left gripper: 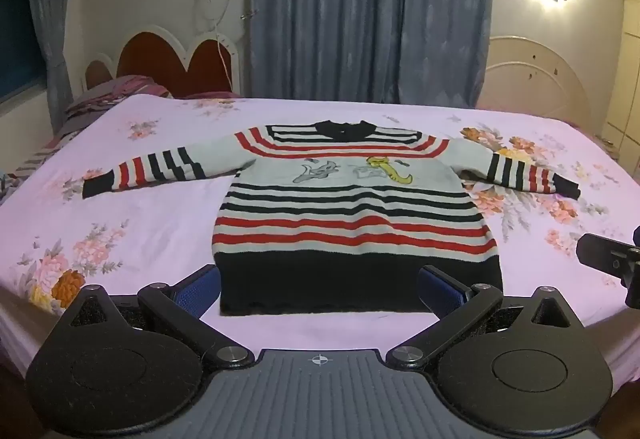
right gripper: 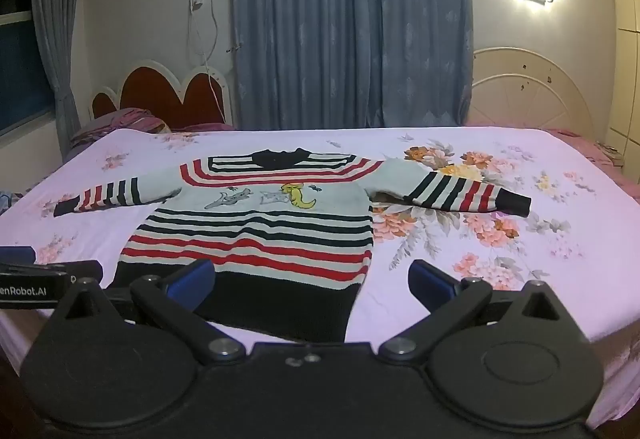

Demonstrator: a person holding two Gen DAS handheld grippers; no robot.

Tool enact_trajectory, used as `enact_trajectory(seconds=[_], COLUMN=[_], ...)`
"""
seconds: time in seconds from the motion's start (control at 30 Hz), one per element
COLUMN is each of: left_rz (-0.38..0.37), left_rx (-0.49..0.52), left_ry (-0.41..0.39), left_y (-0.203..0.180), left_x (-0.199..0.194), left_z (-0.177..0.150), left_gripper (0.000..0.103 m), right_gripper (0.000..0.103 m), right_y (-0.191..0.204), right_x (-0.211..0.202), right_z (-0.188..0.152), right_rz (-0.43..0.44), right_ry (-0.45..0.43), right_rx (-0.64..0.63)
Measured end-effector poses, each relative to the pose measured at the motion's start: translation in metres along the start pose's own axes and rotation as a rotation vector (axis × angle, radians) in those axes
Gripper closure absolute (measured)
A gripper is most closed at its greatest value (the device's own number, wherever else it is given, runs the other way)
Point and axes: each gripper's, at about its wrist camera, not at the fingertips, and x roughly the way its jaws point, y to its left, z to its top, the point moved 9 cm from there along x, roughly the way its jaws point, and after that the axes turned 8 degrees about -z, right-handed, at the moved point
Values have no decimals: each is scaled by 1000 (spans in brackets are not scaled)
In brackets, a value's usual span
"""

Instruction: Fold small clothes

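A small striped sweater (left gripper: 352, 207) in grey, red and black, with a cartoon print, lies flat on the bed with both sleeves spread out; it also shows in the right wrist view (right gripper: 256, 235). My left gripper (left gripper: 320, 285) is open and empty, hovering just in front of the black hem. My right gripper (right gripper: 312, 281) is open and empty, near the hem's right corner. The right gripper also shows at the right edge of the left wrist view (left gripper: 612, 259), and the left gripper at the left edge of the right wrist view (right gripper: 36, 283).
The bed has a pink floral sheet (left gripper: 140, 223). Pillows (left gripper: 116, 95) and a heart-shaped headboard (left gripper: 176, 59) are at the far left. Blue curtains (left gripper: 368, 11) hang behind. A white headboard (left gripper: 532, 79) stands at the right.
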Motion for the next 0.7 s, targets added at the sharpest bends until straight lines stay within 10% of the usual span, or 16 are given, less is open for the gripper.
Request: enact_trajectory(seconds=[0.7], left_rz=[8], left_rx=[10], left_ry=[9], left_y=[4], left_x=[6], left_z=[0], left_gripper=[0], right_gripper=[1], right_y=[1], right_x=[5], right_z=[1], right_rz=[2], right_ry=[5], right_rx=[2])
